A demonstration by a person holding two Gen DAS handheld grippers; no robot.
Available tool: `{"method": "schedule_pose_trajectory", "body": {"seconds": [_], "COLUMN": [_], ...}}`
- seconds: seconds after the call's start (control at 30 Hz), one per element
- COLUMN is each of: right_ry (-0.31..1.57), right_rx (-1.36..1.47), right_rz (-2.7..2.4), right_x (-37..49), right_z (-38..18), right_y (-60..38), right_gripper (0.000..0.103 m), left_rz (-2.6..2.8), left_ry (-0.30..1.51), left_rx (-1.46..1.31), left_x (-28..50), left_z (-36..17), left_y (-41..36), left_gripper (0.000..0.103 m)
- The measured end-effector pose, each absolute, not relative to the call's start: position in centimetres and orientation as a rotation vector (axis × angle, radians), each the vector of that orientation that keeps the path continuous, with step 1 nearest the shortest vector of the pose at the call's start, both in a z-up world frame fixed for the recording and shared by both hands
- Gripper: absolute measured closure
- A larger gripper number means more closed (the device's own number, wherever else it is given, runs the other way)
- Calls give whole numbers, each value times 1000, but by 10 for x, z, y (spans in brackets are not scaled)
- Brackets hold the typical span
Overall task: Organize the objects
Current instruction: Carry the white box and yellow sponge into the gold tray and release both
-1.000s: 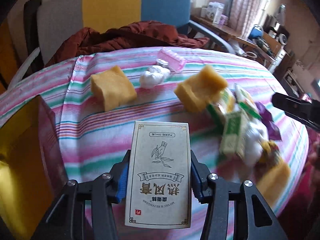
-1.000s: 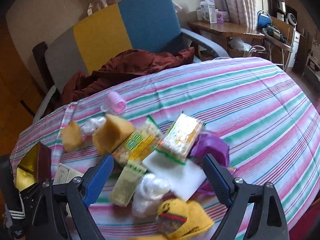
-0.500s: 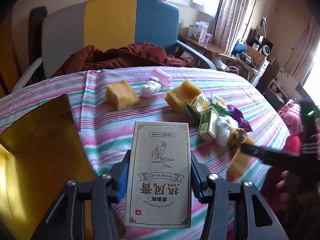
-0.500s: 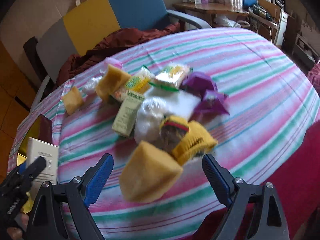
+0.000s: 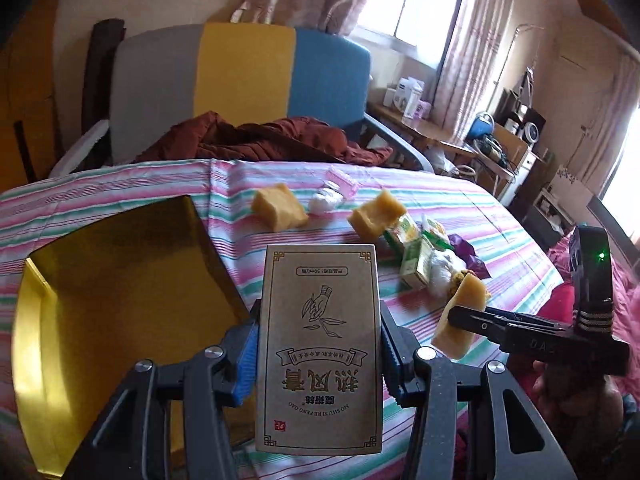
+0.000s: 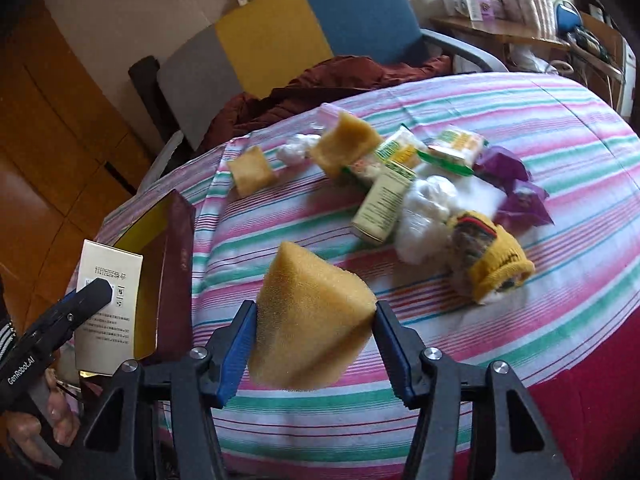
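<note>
My left gripper (image 5: 318,320) is shut on a beige carton (image 5: 318,344) with printed characters, held upright above the near table edge. In the right wrist view the same carton (image 6: 104,320) hangs beside an open maroon box with a gold lining (image 6: 176,240). My right gripper (image 6: 314,312) has its jaws closing, and both blue pads press into a yellow sponge (image 6: 312,320) held just above the striped cloth. The left wrist view shows this sponge (image 5: 464,292) at the right gripper's tip.
Two more yellow sponges (image 5: 280,210) (image 5: 376,214), a white bag (image 6: 424,204), green cartons (image 6: 384,204), snack packets, purple wrappers (image 6: 520,200) and a yellow knit item (image 6: 492,256) lie mid-table. A chair (image 5: 248,72) with a rust garment stands behind.
The right gripper's jaws came in onto the yellow sponge, which now hangs between them. The left gripper drew back and up with the carton, so more of the gold-lined box shows.
</note>
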State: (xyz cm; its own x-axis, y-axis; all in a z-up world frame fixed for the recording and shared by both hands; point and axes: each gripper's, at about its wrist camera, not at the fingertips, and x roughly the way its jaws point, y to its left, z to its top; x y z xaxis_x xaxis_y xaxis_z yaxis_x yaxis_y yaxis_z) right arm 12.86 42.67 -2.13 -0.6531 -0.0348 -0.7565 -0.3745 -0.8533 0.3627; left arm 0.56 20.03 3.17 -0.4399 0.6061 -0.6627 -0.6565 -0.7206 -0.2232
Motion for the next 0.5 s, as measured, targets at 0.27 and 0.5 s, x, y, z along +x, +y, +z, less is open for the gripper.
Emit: {"method": "schedule_pose_trajectory", "body": {"seconds": [0.27, 0.5], "right_ry": [614, 466], "right_rx": [-1256, -1374], "right_rz": [2760, 2904], "right_x": [86, 40], "right_z": [-1, 6], "right_y": [370, 300], "right_gripper": [44, 44], "left_rz": [2347, 2497], "left_ry": [4, 1], "left_rx": [-1021, -1144], "left_x": [-20, -32], "left_z": [30, 0], "left_y": [118, 43], "left_gripper": [52, 52]}}
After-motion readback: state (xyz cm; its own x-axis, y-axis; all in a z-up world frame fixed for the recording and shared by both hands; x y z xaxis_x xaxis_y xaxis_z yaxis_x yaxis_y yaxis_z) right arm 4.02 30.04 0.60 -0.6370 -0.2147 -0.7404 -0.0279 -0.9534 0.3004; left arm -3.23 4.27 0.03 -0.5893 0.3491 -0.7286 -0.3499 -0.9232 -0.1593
